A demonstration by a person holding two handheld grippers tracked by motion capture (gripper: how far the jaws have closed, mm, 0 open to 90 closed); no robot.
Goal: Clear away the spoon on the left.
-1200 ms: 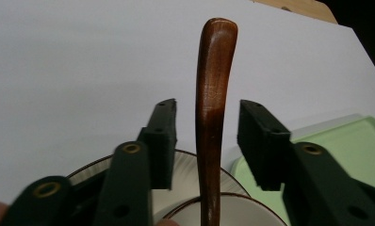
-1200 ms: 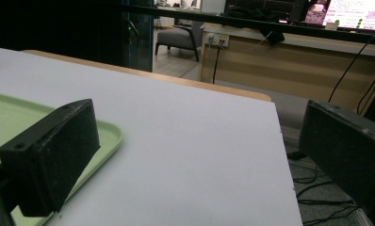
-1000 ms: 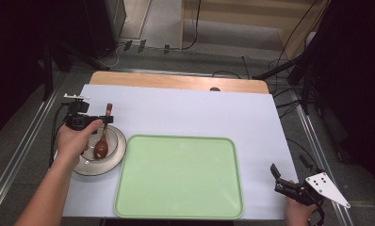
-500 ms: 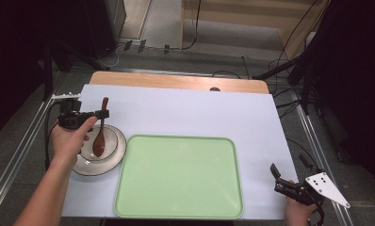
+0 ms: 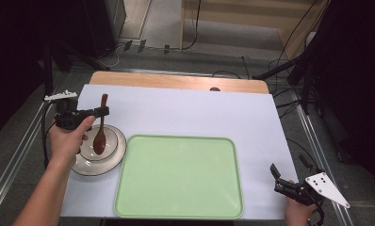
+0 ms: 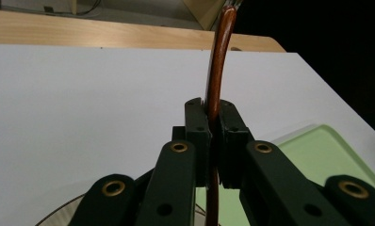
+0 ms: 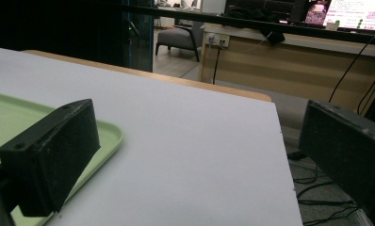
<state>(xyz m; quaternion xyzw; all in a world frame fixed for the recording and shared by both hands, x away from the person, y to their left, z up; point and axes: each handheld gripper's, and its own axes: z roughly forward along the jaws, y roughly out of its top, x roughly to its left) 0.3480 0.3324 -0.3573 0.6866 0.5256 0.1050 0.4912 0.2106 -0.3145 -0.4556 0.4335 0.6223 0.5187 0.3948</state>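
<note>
Now clamped in the left gripper [image 5: 100, 111] by its handle, brown wooden spoon [image 5: 101, 132] hanging bowl-down over the plate [image 5: 111, 160] near the table's left edge, ready for carrying toward the green tray [image 5: 178, 176]. Right gripper [image 5: 276, 180] spread wide, idle at the near right corner.

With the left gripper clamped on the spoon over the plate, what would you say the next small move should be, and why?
Probably carry the spoon sideways toward the green tray. The left gripper is shut on its handle, and the bowl hangs over the plate, seemingly just clear of it. The tray beside it lies bare, and the right gripper waits open at the far corner.
</note>
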